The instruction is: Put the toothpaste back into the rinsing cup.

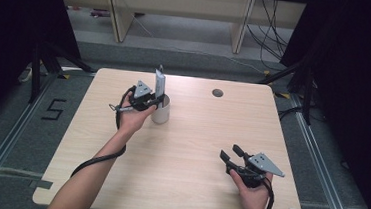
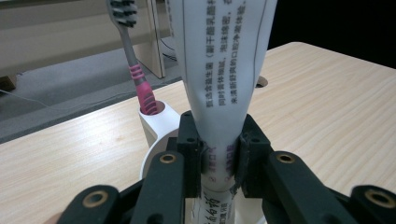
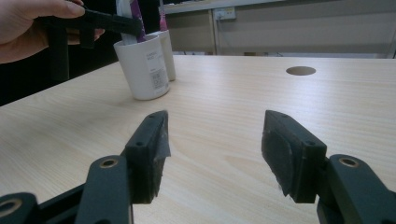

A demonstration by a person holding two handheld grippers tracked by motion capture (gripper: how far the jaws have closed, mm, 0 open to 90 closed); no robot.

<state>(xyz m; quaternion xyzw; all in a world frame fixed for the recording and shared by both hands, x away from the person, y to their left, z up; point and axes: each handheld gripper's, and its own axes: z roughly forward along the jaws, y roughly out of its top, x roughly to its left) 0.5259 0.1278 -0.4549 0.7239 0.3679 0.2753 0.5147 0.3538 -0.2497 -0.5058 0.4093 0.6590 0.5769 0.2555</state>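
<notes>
Toothpaste tube [image 2: 224, 70] pinched between left gripper [image 2: 219, 149] fingers [image 2: 189, 140] (upright, over cup [image 2: 156, 135]).

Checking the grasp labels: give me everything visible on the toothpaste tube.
The toothpaste tube is a white, soft-looking plastic tube with black printed text and purple marking near where it is gripped. It stands roughly upright, widening toward the top. The left tongs are shut on its narrower lower part, pads pressing both sides. Its lower end sits over or in the white cup; whether it touches the cup cannot be told. A pink-and-grey toothbrush stands beside it in the cup's holder.
</notes>
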